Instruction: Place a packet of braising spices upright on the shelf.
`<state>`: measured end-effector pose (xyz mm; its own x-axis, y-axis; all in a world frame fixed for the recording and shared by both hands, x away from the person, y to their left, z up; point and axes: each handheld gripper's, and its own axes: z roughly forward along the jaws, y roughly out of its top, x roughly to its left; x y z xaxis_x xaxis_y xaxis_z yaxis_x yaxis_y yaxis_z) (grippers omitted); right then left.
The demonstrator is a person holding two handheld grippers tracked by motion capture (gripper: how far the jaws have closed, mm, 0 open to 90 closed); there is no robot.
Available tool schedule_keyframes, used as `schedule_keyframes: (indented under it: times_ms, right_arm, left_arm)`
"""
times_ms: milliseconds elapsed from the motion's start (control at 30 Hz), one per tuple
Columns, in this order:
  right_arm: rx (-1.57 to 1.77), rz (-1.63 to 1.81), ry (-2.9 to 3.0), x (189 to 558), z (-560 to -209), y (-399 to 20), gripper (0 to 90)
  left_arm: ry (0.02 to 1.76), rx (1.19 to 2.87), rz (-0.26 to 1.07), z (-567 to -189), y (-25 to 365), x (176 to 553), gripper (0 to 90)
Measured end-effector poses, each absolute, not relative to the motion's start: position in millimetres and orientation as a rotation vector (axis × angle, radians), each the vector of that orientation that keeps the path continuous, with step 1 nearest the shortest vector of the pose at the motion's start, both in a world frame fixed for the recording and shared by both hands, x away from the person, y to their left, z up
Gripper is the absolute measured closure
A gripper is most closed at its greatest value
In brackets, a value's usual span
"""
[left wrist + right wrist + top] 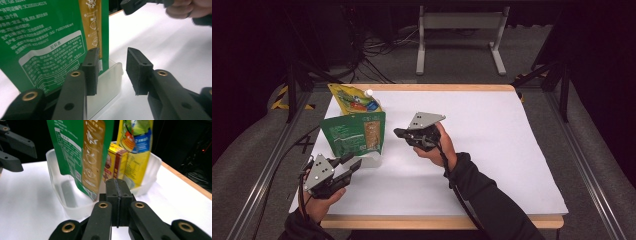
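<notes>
My left tool (347,167) sits at the near left of the counter (492,150). Its jaws are spread apart with nothing between them, and they point at the near end of the clear tub (110,80). The green bag (354,132) stands up in that tub. Behind it stand a little yellow box (116,162) and a yellow bag (354,100). My right tool (402,133) is just right of the tub, jaws pressed together and pinching nothing.
</notes>
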<state>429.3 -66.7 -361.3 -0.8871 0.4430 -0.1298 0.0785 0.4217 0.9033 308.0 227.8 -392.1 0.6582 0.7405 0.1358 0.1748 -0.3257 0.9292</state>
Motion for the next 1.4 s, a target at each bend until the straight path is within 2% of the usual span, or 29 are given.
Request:
schedule_keyframes:
  times_ms: [267,367,700,833,1400]
  right_arm:
    - [0.424,1.328,2.339,419,-354,-93,86.4]
    - [0.418,1.246,2.342,414,-353,-109,83.7]
    - [0.470,1.126,2.340,406,-358,-158,69.3]
    - [0.503,1.108,2.328,402,-360,-177,68.6]
    - [0.576,1.036,2.260,368,-369,-237,55.3]
  left_arm:
    - [0.696,1.868,0.677,-394,219,311,55.4]
    - [0.691,1.889,0.663,-396,213,311,50.4]
    - [0.646,1.937,0.642,-401,198,312,43.8]
    - [0.641,1.945,0.637,-402,196,313,41.1]
    - [0.564,2.013,0.588,-410,174,316,32.2]
